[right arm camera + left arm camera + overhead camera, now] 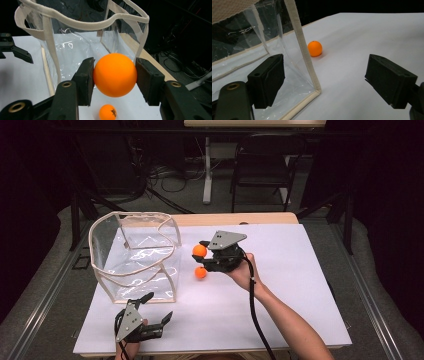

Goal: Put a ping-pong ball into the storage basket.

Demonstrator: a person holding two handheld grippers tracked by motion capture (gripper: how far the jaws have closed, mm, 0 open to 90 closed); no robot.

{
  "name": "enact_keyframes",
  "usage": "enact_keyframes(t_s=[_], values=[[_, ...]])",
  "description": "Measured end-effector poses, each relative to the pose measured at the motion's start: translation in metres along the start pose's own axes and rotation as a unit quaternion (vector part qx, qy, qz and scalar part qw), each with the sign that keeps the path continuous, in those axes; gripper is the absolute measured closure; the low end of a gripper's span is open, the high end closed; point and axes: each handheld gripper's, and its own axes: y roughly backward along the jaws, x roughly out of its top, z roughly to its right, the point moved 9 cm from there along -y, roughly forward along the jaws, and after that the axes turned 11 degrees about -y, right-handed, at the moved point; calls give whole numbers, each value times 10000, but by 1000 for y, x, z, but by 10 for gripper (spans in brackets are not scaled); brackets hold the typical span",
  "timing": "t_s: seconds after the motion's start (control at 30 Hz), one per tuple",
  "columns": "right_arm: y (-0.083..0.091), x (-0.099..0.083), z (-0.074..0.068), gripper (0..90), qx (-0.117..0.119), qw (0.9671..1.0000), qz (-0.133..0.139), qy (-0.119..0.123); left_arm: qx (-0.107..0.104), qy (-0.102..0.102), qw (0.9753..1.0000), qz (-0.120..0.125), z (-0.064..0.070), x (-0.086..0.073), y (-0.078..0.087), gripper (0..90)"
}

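Step in hand: carrying orange ball (115, 74) to clear bag (135, 257). Right gripper (200, 255) pinching ball between both jaws, raised above white table (280, 295), just beside bag's right wall. Advised: lift above fabric-trimmed rim, centre over opening, then release. Left gripper (159, 309) spread wide, holding nothing, near bag's front corner. Ball: smooth, matte, round. Second orange ball (201, 272) resting on table below.

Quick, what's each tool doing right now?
Left tool: open, holding nothing, beside the clear bag.
Right tool: closed on an orange ball.
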Motion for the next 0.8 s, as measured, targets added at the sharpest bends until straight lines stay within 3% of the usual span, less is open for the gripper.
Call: enact_keyframes(t_s=[0.8], values=[[-9,21,-2,507,49,9998,-52,170,-3,12,10000,6,0,0,0,158]])
